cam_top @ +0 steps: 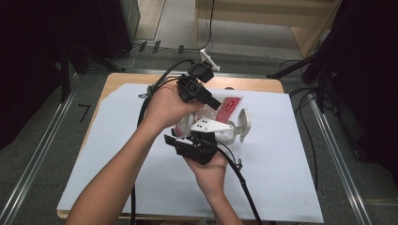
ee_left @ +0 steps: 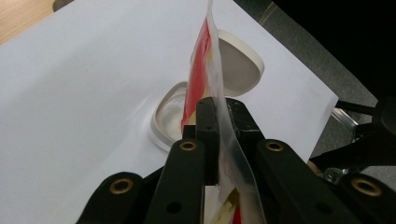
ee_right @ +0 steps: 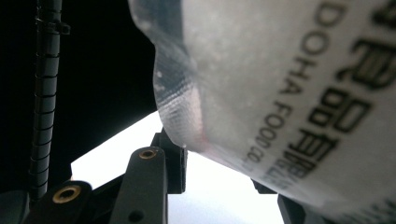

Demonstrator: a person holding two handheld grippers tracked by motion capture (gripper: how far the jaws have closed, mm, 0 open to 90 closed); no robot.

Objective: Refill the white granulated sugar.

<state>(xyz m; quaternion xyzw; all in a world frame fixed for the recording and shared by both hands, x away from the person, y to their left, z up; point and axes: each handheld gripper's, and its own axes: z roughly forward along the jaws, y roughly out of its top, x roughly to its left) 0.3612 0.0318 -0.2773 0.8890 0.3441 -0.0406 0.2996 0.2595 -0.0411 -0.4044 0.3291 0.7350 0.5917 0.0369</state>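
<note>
Plastic pouch [ee_left: 212,88], red and clear, is pinched tight at its edge in my left gripper [ee_left: 223,116]. My right gripper [ee_right: 219,163] has its jaws round the pouch's bulging side. Just past it, an open white tub [ee_left: 169,116] and lid [ee_left: 240,63] sit on the white sheet [ee_left: 84,84].

Printed pouch [ee_right: 289,93] (blurred) between black jaws

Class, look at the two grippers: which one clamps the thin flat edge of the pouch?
The left gripper: its jaws pinch the pouch flat edge-on. The right gripper holds its bulging body.
</note>
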